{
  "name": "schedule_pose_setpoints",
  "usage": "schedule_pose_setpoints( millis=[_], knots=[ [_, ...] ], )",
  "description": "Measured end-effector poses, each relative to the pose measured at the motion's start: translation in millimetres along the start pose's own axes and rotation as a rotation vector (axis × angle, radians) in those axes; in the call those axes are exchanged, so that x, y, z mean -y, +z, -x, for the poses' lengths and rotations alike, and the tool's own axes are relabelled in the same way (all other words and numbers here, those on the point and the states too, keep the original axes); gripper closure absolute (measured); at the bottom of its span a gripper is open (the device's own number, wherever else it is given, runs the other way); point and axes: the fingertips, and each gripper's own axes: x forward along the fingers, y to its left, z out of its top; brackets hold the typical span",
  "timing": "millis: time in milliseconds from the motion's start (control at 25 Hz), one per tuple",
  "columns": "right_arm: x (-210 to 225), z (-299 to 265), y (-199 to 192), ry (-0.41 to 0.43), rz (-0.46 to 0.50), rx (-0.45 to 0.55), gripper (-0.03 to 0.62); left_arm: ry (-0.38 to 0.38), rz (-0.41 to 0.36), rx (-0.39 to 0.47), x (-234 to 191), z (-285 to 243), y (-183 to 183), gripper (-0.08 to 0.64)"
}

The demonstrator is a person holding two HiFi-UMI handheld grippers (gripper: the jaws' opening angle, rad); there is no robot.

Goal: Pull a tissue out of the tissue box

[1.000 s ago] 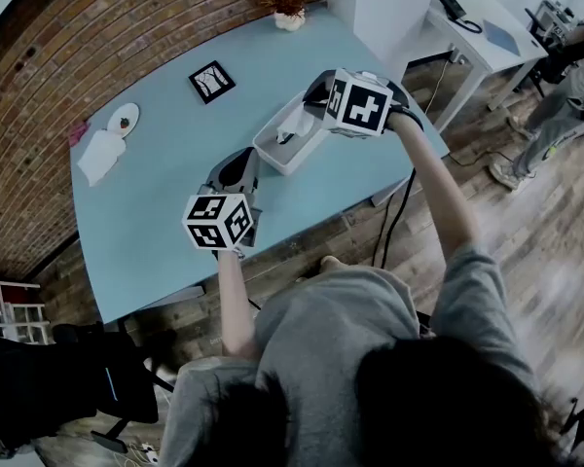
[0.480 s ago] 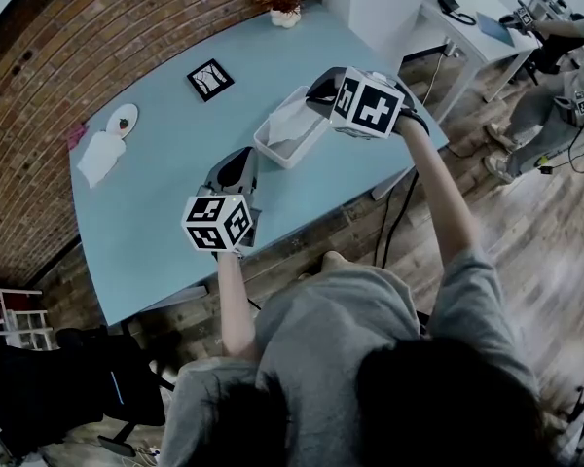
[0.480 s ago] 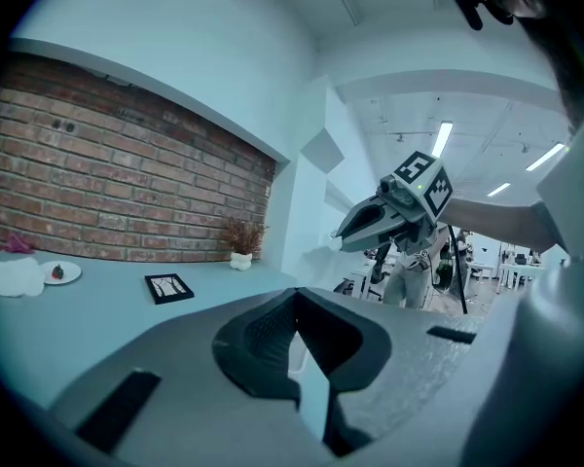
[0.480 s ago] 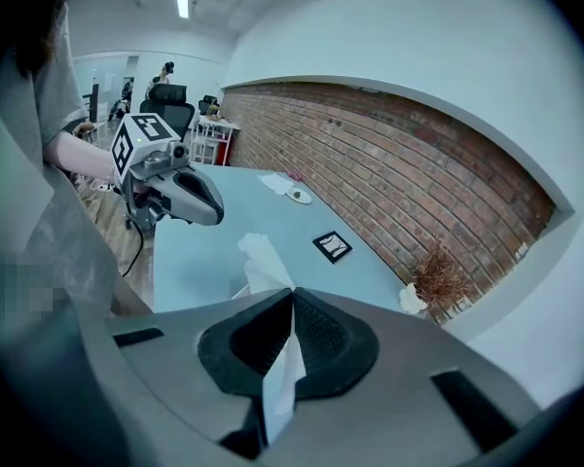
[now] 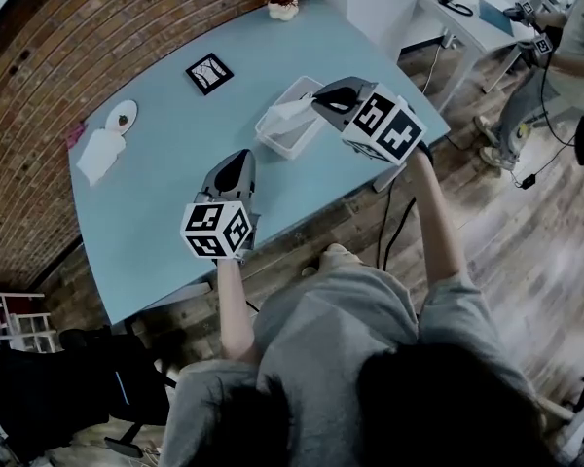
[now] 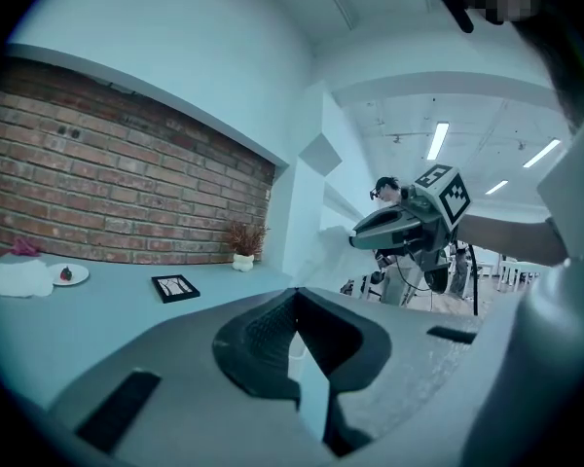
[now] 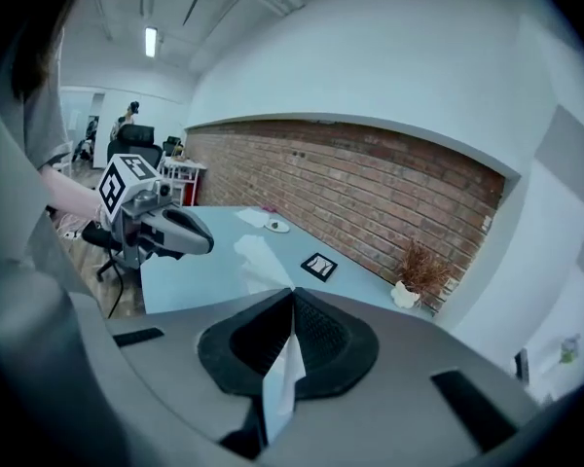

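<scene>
Jaws: right gripper (image 5: 316,96) pinching tissue (image 5: 290,111) above tissue box (image 5: 275,139) | left gripper (image 5: 242,155) closed, seemingly empty

Right gripper (image 5: 318,98) with a tissue (image 5: 294,111) over the tissue box (image 5: 280,138), left gripper (image 5: 236,160) near, above blue table (image 5: 165,178).

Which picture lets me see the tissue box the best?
The head view: it looks down on nearly the whole white tissue box, sitting on the blue table. In the gripper views the left hand-held gripper and the right hand-held gripper block the box themselves, so you mostly see just the tissue.
</scene>
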Motion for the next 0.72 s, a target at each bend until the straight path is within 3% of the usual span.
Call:
schedule_pose_setpoints(
  millis=[400,720],
  knots=[
    [-34.4,15.3,-14.3,-0.118,-0.244,0.193,0.591,-0.014,-0.008,0.008,5.0,17.5,-11.2,0.557],
    [-51.9,25.7,-16.2,-0.158,-0.326,0.256,0.592,-0.035,-0.028,0.033,13.3,25.0,-3.2,0.557]
  ],
)
